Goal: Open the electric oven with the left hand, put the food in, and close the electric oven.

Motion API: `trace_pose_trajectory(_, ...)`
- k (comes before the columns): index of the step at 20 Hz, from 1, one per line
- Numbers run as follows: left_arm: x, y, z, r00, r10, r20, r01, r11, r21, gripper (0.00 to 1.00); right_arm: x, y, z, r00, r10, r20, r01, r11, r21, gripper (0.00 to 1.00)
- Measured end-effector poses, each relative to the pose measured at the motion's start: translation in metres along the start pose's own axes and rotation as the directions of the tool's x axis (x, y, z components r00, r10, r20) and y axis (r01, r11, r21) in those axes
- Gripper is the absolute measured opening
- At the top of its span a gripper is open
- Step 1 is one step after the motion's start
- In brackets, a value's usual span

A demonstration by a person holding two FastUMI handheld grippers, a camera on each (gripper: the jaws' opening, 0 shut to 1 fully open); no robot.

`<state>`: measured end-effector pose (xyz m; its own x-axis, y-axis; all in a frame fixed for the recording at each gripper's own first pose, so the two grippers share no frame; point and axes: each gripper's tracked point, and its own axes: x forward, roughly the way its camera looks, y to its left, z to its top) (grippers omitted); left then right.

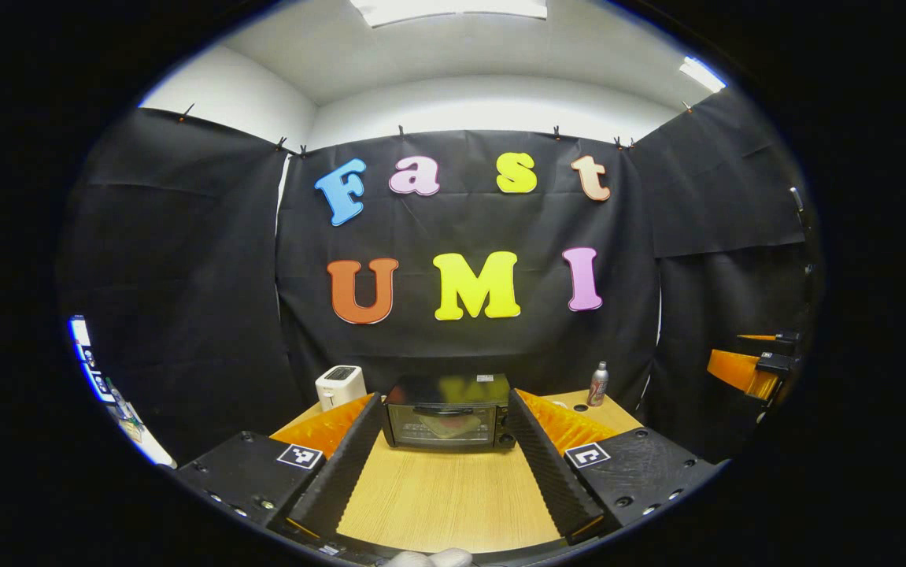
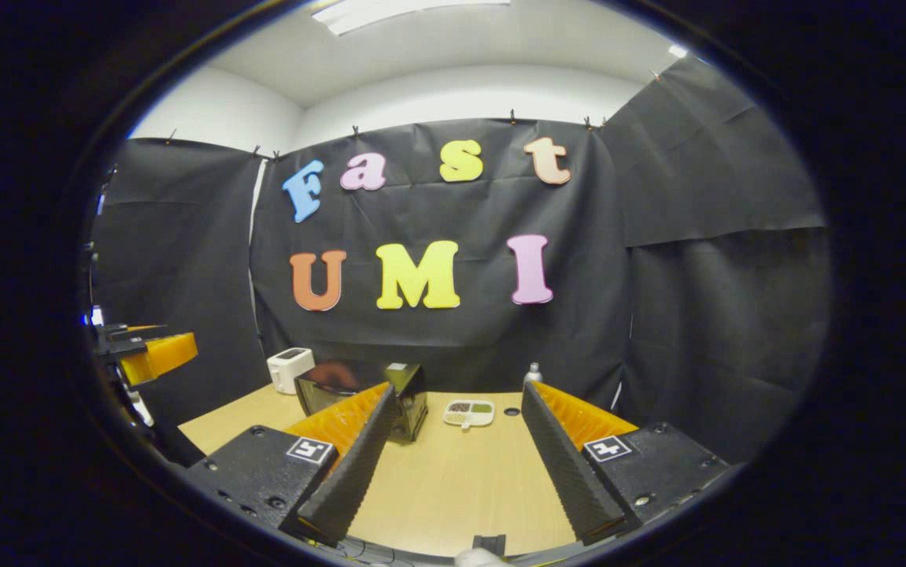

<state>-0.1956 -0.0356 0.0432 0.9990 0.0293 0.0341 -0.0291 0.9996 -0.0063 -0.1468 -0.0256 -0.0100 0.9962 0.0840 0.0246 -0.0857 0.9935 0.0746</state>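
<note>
Black boxy oven (image 1: 448, 411), glass door shut, on pale woodgrain table (image 1: 445, 504).

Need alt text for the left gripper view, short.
The open left gripper points straight at a closed black electric oven at the far end of a wooden table. A white toaster stands left of the oven, a can right.

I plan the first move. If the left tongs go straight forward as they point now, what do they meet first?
Probably the electric oven: its closed door sits centred between the open left tongs, across bare table. Depth is uncertain.
</note>
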Motion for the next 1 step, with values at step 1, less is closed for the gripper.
trace_pose_trajectory(1, 0.0008, 0.0008, 0.0001, 1.000, 0.001, -0.002, -0.001, 1.000, -0.003, 0.96, 0.0014, 0.0013, 0.0003, 1.000, 0.001, 0.003, -0.001, 1.000, 0.000, 0.96)
